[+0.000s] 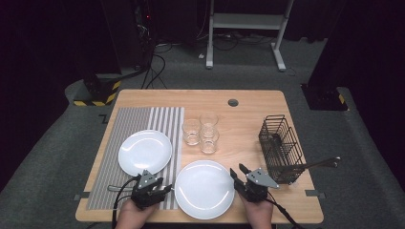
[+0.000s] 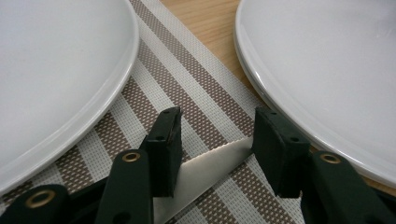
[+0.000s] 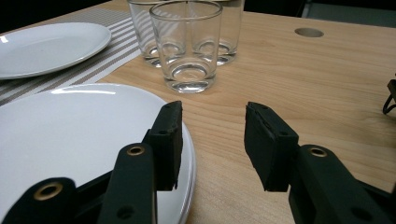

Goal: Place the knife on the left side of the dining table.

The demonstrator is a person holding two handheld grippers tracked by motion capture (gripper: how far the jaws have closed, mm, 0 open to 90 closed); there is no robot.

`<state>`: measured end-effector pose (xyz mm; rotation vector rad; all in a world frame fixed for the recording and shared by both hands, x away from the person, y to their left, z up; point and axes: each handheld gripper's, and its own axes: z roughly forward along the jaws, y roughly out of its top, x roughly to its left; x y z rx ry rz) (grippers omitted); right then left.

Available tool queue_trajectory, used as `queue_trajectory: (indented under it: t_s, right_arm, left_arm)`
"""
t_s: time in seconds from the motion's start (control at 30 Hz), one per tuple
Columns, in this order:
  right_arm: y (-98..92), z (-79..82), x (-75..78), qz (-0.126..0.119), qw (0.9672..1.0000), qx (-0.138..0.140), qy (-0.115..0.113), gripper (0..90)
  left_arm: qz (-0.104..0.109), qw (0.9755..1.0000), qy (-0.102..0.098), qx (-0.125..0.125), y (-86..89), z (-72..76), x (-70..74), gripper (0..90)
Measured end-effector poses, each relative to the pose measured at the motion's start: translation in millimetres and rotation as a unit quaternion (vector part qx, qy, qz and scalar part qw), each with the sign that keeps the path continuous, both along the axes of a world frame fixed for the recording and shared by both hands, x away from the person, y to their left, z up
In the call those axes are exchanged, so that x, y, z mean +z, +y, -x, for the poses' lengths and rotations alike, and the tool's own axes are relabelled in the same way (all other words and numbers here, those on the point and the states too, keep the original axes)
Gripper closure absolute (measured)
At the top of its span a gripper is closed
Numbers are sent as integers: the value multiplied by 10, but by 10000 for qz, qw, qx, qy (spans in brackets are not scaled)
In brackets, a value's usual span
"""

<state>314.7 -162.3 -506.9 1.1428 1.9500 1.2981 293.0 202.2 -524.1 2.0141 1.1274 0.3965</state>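
Knife (image 2: 212,163) blade lies between the open left claw (image 2: 217,135), handle hidden; right claw (image 3: 215,140) open.

A serrated steel knife (image 2: 210,163) lies flat on the striped placemat (image 2: 187,88), between two white plates

A plate (image 1: 144,151) lay on the mat (image 1: 129,121) at the table's (image 1: 248,102) left, a second plate (image 1: 204,189) right of it, nearer the person. Three glasses (image 1: 201,133) stood behind that plate. A basket (image 1: 281,148) sat far right. A knife (image 2: 205,168), apparently, lay on the mat between the plates.
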Motion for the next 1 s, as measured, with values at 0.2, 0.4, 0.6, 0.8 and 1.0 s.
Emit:
queue_trajectory:
  t_s: [0.2,0.4,0.6,0.8,1.0]
  right_arm:
    - [-4,-1,1,-6,10000,4,3,569]
    - [-2,0,-1,5,10000,0,3,568]
    - [-6,2,2,3,10000,-2,3,568]
    - [-9,2,4,6,10000,-1,-3,567]
    - [-9,3,3,11,10000,4,4,566]
  left_arm:
    - [-37,10000,-31,-28,15,15,0,556]
    - [-97,9999,-67,17,48,44,-2,578]
    - [-70,9999,-73,49,101,63,-5,589]
    - [-3,10000,-32,60,155,72,-8,604]
    - [-18,10000,-25,87,229,84,-5,612]
